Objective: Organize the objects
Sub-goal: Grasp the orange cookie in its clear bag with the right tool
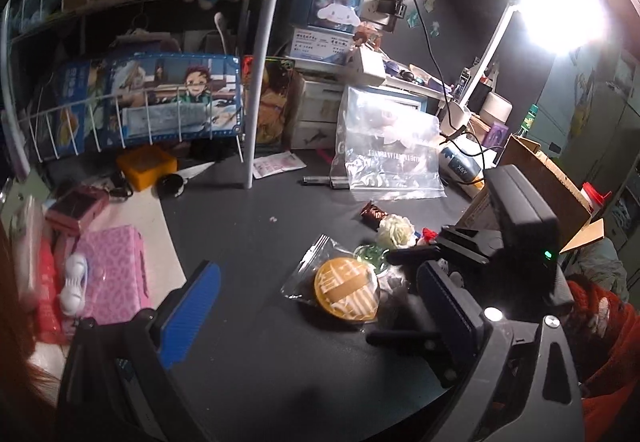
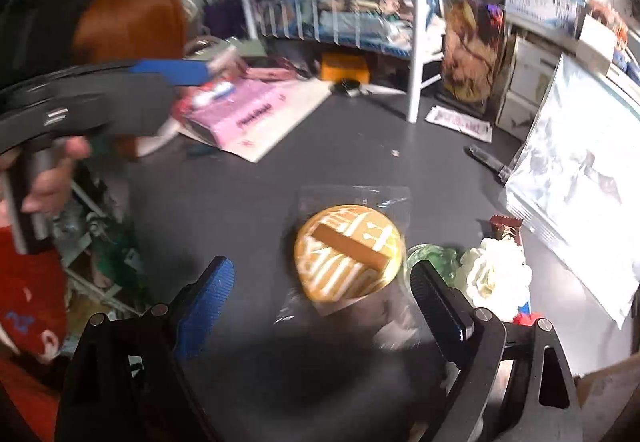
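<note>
Your right gripper [image 2: 322,300] is spread wide with nothing in it, hovering right over the bagged orange badge [image 2: 347,252] that's lying flat on the dark tabletop [image 2: 248,194]. That badge [image 1: 346,290] sits just beside a white flower [image 2: 496,274] and a green glass bit [image 2: 430,256], with a big clear bag [image 1: 390,158] further back near the wire rack [image 1: 132,122]. Your left gripper [image 1: 316,306] is wide too and holding nothing, with a pink box [image 1: 114,274] off to its left.
</note>
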Available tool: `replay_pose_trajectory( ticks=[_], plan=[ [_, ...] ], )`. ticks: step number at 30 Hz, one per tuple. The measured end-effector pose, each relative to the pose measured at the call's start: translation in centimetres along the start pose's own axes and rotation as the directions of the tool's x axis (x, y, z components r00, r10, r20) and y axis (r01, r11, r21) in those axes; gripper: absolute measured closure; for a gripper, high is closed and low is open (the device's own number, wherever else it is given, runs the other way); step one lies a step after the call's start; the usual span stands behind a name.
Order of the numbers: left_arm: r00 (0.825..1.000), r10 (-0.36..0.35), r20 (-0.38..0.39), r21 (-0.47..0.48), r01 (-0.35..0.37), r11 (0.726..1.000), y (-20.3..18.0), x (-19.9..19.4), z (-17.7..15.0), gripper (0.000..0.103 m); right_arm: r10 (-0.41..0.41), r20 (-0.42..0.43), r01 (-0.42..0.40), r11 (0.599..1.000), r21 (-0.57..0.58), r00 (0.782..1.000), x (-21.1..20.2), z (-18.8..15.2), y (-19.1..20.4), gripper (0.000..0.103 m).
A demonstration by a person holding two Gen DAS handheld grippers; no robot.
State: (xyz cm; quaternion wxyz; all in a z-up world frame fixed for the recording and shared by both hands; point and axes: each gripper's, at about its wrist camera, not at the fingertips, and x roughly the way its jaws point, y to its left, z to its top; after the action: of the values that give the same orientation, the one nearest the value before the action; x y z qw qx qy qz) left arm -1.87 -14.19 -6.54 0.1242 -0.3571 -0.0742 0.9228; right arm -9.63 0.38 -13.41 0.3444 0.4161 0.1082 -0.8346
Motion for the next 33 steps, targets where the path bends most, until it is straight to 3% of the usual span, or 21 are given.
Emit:
replay_pose_trajectory(
  ticks=[10,18,19,22,27,33],
  plan=[
    [1.000,-0.011,0.017,-0.030,0.011,0.999,1.5,-0.1,-0.5,0.005,0.048,-0.046,-0.049,0.999,-0.005,0.998,2.2,0.8,0.0,0.014],
    [1.000,-0.008,0.008,-0.037,0.008,0.999,1.7,0.2,-0.5,0.005,-0.012,-0.069,0.012,1.000,0.000,0.998,2.9,0.7,-0.4,0.015],
    [1.000,-0.008,0.006,-0.036,0.008,0.999,1.6,0.2,-0.5,0.005,-0.018,-0.070,0.018,1.000,-0.006,0.997,2.9,0.7,-0.3,0.017],
    [1.000,-0.008,0.000,-0.032,0.008,0.999,1.4,0.3,-0.4,0.005,-0.032,-0.078,0.029,0.999,-0.034,0.996,2.8,0.5,0.0,0.036],
    [1.000,-0.009,-0.009,-0.022,0.009,1.000,0.6,0.4,-0.2,0.005,-0.034,-0.070,0.031,0.999,-0.037,0.997,2.0,0.4,0.2,0.041],
    [1.000,-0.024,-0.014,0.006,0.024,1.000,-1.3,-0.2,0.2,0.005,0.000,0.015,0.000,1.000,-0.027,1.000,-2.5,0.9,1.2,0.041]
  ],
)
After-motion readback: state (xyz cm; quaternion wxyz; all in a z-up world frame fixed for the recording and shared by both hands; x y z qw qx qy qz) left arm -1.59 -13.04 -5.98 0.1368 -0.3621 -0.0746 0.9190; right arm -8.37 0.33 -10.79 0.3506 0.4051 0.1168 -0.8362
